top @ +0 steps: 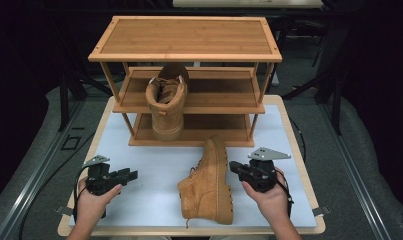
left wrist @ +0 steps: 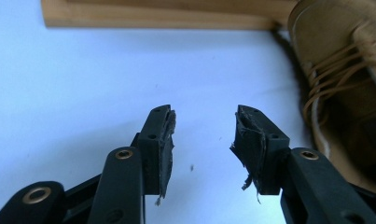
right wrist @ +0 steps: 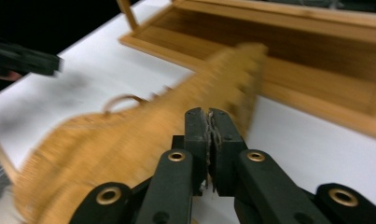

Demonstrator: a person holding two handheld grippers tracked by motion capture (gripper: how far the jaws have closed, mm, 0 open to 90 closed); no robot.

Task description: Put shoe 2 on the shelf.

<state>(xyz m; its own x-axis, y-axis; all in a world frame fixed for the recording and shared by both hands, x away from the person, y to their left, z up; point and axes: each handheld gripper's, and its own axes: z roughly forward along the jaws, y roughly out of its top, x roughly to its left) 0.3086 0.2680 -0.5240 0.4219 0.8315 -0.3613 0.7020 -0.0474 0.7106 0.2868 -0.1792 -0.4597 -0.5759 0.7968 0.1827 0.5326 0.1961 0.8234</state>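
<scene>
A tan boot [top: 209,182] lies on its side on the white table top [top: 154,165], near the wooden shoe rack [top: 186,37], whose lower shelf holds a second boot [top: 166,102] upright. The left gripper [top: 134,175] hovers left of the fallen boot, jaws spread and empty. The right gripper [top: 234,166], just right of it, has its jaws pressed together on nothing.

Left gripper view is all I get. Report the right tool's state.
Observer: The right tool is shut, jaws pressed together on nothing, close by the sole of the boot lying on its side.
Operator: Now tell me what's in the rack.
Observer: A second boot stands upright in the wooden rack, heel towards you.
</scene>
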